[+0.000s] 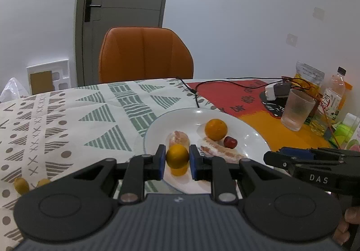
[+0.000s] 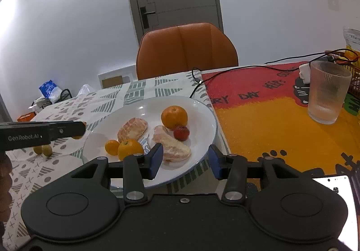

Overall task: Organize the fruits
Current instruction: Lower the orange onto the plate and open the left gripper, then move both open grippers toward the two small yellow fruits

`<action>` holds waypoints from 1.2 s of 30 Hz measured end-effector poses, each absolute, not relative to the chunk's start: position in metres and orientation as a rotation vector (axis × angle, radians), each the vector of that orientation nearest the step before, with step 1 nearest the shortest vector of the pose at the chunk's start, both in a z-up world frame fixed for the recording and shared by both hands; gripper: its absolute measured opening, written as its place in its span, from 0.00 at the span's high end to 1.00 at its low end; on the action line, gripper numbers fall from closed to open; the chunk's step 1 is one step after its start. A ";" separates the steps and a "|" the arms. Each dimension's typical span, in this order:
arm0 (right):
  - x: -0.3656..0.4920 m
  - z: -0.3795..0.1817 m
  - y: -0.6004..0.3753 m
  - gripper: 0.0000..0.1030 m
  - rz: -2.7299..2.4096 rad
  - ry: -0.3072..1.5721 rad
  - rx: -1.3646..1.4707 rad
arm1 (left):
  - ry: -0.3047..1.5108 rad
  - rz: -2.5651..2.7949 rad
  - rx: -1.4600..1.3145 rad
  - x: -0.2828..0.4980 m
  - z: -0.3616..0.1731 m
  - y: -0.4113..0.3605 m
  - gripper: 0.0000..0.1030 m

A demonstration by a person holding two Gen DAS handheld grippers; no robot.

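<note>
My left gripper (image 1: 176,153) is shut on a small orange (image 1: 177,157), held over the near rim of the white plate (image 1: 254,136). An orange patch just under the fruit is either a reflection or another fruit; I cannot tell which. On the plate lie a bigger orange (image 2: 174,116), a red fruit (image 2: 181,133), two peeled citrus segments (image 2: 132,129) (image 2: 172,146) and two small oranges (image 2: 111,147) (image 2: 130,148). My right gripper (image 2: 185,160) stands open above the plate's near rim (image 2: 209,113), its pads touching nothing. Seen from the right wrist, the left gripper (image 2: 82,127) sits at the plate's left edge.
Two small yellow-green fruits (image 2: 42,150) lie on the patterned cloth left of the plate. A ribbed glass (image 2: 327,95), a bottle (image 1: 335,93), packets and cables (image 1: 225,81) crowd the right side on a red-orange mat. An orange chair (image 1: 144,55) stands behind the table. A phone (image 2: 337,194) lies near right.
</note>
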State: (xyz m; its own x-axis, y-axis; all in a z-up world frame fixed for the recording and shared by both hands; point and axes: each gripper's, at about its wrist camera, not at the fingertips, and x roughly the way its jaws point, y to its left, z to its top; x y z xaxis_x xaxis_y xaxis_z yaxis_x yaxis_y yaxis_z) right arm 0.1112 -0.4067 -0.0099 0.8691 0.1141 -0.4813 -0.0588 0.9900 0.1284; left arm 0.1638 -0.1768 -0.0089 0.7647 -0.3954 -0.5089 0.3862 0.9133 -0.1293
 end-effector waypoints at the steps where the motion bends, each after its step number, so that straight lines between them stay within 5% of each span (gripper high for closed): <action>1: 0.111 -0.009 -0.407 0.55 0.091 0.507 0.113 | 0.558 -0.428 -0.016 0.164 -0.009 -0.178 0.80; 17: 0.111 -0.012 -0.393 0.46 0.130 0.505 0.125 | 0.556 -0.320 -0.010 0.161 0.000 -0.140 0.75; 22: 0.112 -0.012 -0.380 0.43 0.158 0.509 0.124 | 0.554 -0.273 -0.010 0.157 0.002 -0.119 0.59; 36: 0.115 -0.007 -0.342 0.00 0.218 0.478 0.102 | 0.547 -0.194 -0.017 0.142 0.000 -0.068 0.13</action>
